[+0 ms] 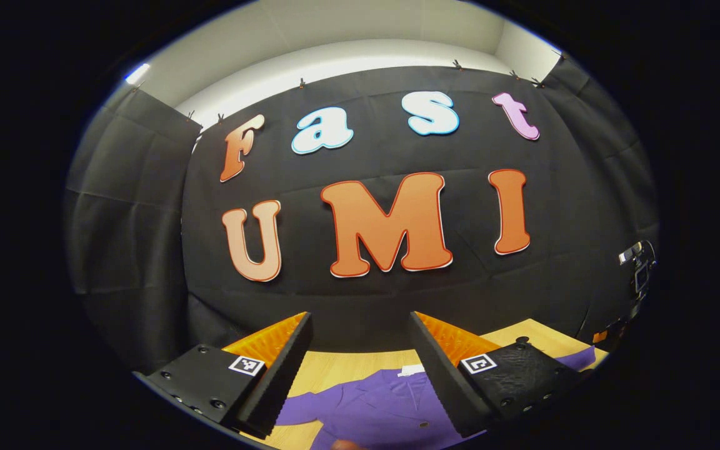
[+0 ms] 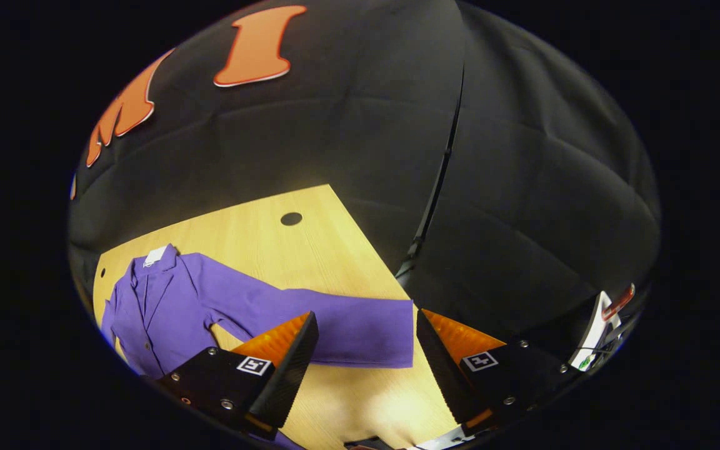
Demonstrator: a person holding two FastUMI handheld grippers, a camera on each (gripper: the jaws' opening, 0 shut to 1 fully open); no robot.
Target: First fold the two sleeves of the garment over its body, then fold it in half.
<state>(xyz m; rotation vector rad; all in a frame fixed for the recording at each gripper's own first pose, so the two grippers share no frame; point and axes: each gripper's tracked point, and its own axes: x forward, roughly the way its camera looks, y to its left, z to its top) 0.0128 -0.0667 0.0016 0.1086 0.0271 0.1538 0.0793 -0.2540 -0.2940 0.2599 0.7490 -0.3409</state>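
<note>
So: purple garment (image 2: 166, 312) lies flat on the wooden table (image 2: 310, 250), collar toward the booth wall, front side up, buttons visible. One sleeve (image 2: 335, 325) is stretched straight out sideways, its cuff ending close to the table edge. Nothing folded yet.

Right gripper (image 2: 366, 344) hovers above that outstretched sleeve near the cuff, jaws spread wide, nothing between them. Its near finger (image 2: 285, 362) overlaps the sleeve in the right gripper view, covering a stretch of it; can't tell if it touches the fabric.

Left gripper (image 1: 360, 369) also has jaws spread and empty, aimed mostly at the wall, with the garment's collar area (image 1: 385, 400) low between the fingers.

Other stuff: small dark round hole (image 2: 291, 219) in the tabletop beyond the garment, well apart from it. A seam in the black cloth wall (image 2: 441, 169) runs down behind the table corner.

View differences: right gripper view gives the sleeve and most of the body; left gripper view gives only the collar and upper chest, plus some gear on a stand (image 1: 638, 269) at far right (too small to identify).

Hidden: garment's lower hem and other sleeve are cut off at the frame edge. White and red object (image 2: 604, 325) at right edge, unclear what.
</note>
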